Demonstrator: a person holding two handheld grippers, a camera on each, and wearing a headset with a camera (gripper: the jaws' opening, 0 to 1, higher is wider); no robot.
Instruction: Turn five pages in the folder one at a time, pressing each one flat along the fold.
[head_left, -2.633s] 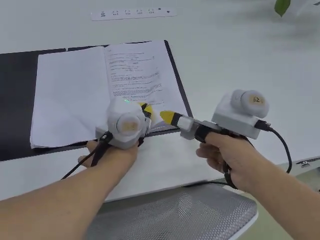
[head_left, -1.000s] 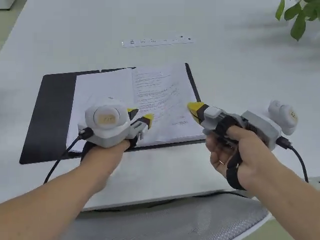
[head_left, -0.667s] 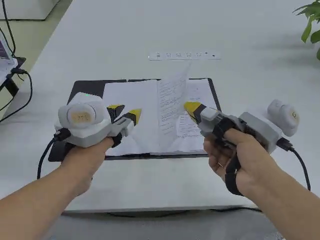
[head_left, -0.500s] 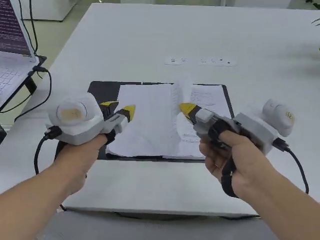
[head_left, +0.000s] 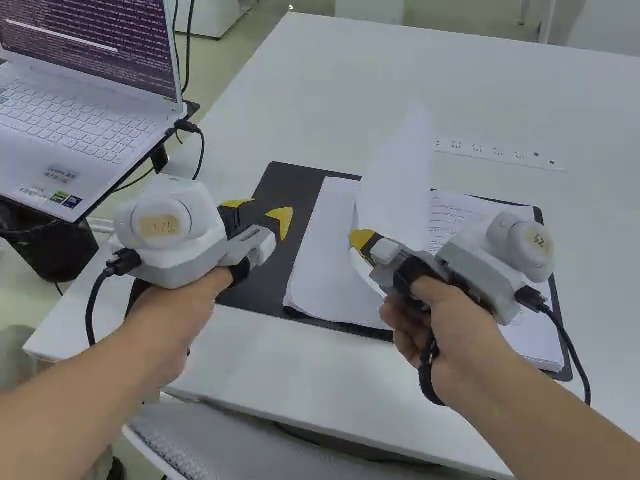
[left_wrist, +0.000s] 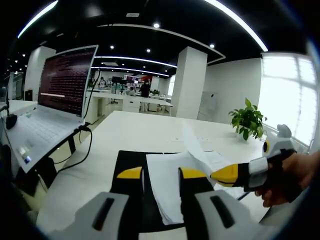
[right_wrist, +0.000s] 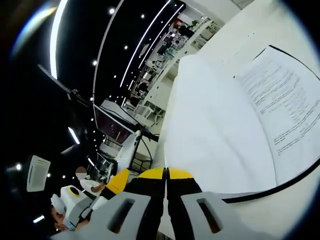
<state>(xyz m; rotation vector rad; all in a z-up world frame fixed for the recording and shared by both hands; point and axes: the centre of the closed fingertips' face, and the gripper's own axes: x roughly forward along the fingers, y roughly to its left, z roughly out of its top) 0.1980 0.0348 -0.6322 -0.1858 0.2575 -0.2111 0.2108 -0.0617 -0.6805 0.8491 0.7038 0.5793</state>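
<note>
- Your right tool (head_left: 362, 240) pinches the page (head_left: 398, 180) tight, lifting it clear to swing over.
- Your left tool (head_left: 258, 212) hovers parted, empty, ready to press.

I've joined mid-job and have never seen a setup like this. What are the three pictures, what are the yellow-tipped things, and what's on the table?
There is no robot here: a person holds a two-jaw tool in each hand. The head view comes from a headset camera looking down at the work. Each round picture comes from a camera riding on one tool, looking along its jaws.

On the white table lies an open black folder of printed pages, with a power strip beyond it. A laptop stands off to the left.

The left hand-held gripper hovers open over the folder's left side, holding nothing. The right hand-held gripper is shut on a page, which is lifted up off the folder.
</note>
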